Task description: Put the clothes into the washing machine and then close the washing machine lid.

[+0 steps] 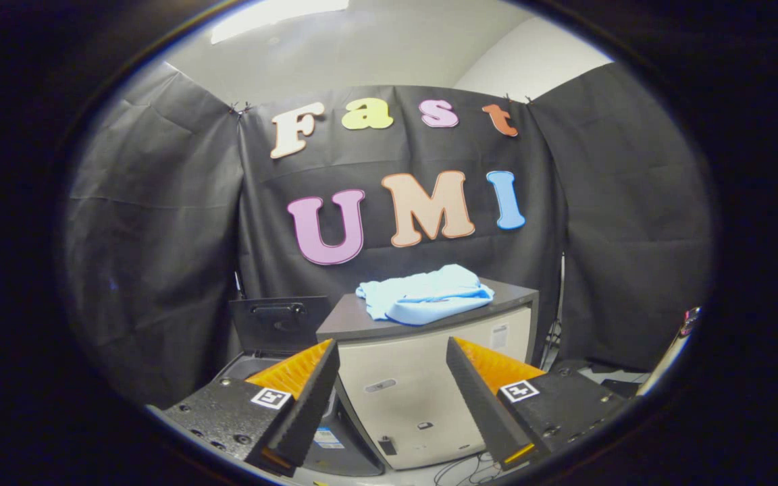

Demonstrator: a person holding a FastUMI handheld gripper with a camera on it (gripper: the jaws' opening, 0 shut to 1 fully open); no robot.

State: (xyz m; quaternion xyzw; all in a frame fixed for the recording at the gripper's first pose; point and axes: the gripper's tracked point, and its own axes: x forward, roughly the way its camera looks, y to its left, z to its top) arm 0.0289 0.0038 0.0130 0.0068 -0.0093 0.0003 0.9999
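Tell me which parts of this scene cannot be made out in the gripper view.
- Washing machine drum, gripper view: hidden behind the open gripper's finger; the raised lid shows.
- Underside of the light blue clothes, gripper view: hidden by their own folds on the cabinet.
- Label on the cabinet, gripper view: too small.

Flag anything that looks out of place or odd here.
Nothing stands out. The light blue clothes lie loosely bunched on the cabinet, beyond the open claw, which holds nothing. The washing machine lid stands raised beside it.
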